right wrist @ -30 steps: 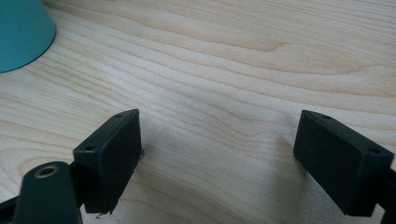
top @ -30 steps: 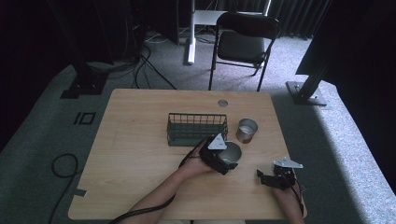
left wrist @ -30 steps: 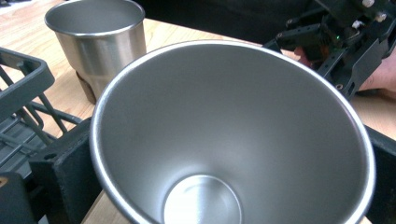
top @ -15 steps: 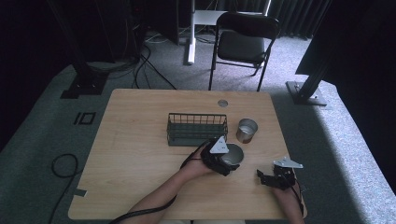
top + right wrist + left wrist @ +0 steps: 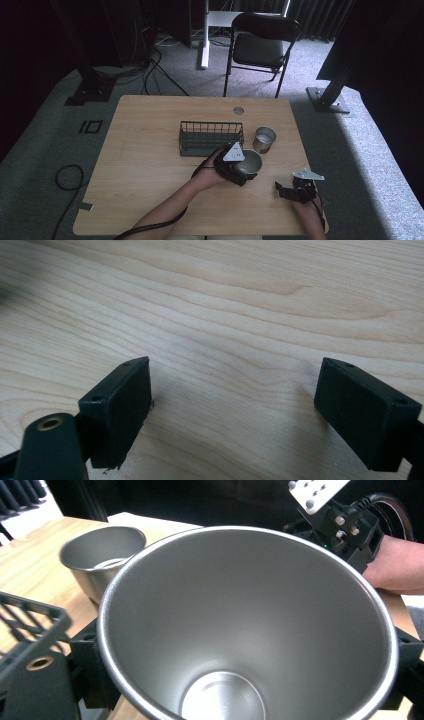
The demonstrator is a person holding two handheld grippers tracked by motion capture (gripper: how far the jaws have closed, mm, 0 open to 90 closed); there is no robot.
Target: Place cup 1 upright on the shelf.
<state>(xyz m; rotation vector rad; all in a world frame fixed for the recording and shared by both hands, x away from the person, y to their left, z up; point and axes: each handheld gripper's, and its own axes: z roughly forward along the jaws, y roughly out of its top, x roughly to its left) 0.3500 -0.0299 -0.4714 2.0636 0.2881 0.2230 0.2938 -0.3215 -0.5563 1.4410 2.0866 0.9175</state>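
While the left claw [image 5: 243,167] pinches the steel cup [image 5: 247,625] near the tabletop's [image 5: 150,150] right edge, lift it level toward the wire rack [image 5: 211,137]; the right claw [image 5: 235,415], spread, rests empty.

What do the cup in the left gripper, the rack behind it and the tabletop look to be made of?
Held cup: apparently stainless steel, brushed satin finish, with soft grey reflections and a rolled rim. The second cup looks the same. Wire rack: thin metal rods, seemingly dark-coated, matte. Table: light wood or wood-look laminate, with clear grain lines; which one cannot be told.
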